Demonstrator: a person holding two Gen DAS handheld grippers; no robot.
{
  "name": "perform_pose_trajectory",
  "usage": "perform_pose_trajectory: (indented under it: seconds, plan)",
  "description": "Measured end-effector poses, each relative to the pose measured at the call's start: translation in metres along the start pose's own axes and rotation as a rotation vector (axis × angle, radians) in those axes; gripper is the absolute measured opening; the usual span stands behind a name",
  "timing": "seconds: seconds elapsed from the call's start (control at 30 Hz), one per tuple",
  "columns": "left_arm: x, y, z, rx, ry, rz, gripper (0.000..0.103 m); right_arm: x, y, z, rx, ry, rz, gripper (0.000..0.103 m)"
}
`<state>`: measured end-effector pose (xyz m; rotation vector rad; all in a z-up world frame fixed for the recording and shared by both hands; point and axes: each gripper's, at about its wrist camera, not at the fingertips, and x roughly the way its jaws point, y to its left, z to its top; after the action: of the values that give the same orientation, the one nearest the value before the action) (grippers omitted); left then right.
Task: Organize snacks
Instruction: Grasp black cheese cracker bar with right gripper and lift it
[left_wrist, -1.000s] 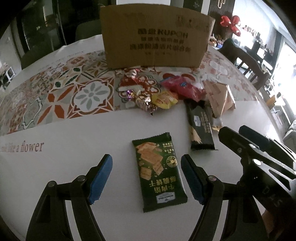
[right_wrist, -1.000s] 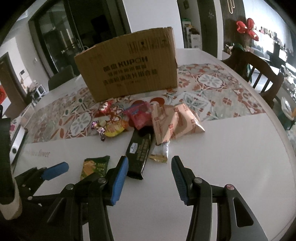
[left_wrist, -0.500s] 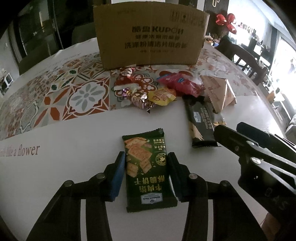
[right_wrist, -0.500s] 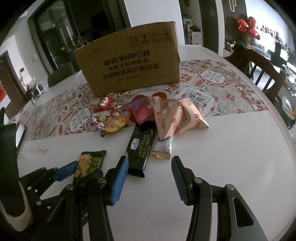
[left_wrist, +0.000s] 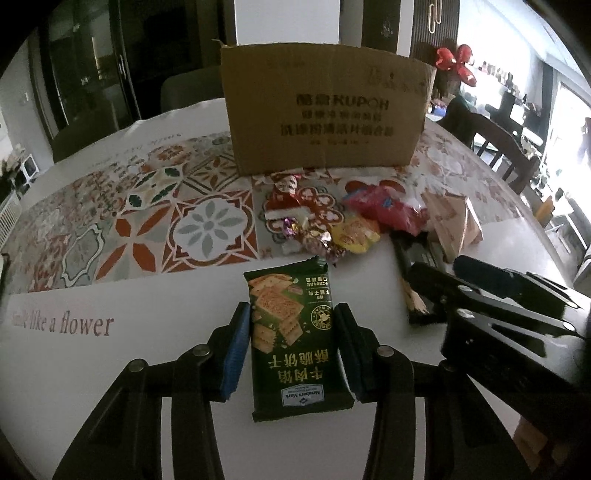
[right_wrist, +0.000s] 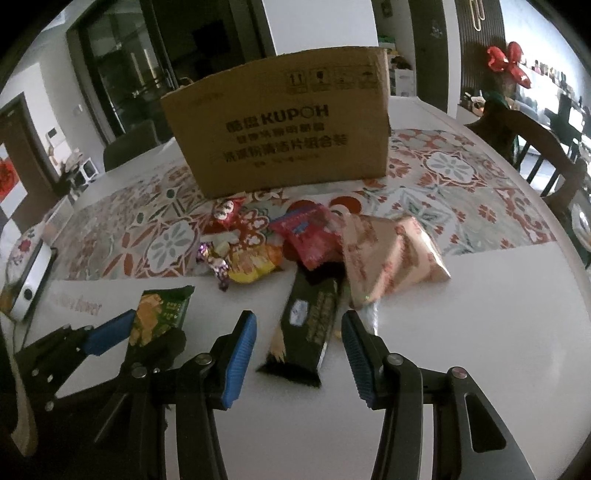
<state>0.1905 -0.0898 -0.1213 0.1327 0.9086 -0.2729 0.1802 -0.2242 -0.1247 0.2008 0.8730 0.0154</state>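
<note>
the left gripper (left_wrist: 292, 334) has its jaws pinching the long edges of a green cracker packet (left_wrist: 295, 332) whose label reads "member's mark", near the front of the white worktop (left_wrist: 147, 306). the right gripper (right_wrist: 299, 350) has its jaws spread on either side of a dark snack bar (right_wrist: 308, 326) lying flat, without touching it. farther back lie a red packet (right_wrist: 308, 236), a yellow packet (right_wrist: 253, 264) and beige pouches (right_wrist: 384, 254). behind them stands a cardboard box (right_wrist: 280, 136) printed "kupoh". the tablecloth reads "like a flower" (left_wrist: 62, 324).
</note>
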Motion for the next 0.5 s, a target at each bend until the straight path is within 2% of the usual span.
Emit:
perform_pose_trajectory:
  seconds: [0.1,0.5]
  plan:
    - [0.003,0.006,0.003,-0.008,-0.010,0.012,0.045,0.008,0.002,0.004,0.007,0.009,0.005,0.045]
    - [0.008,0.018,0.006,-0.040,-0.017,0.015,0.045,0.033,0.006,0.010,-0.016,0.039,-0.066,0.042]
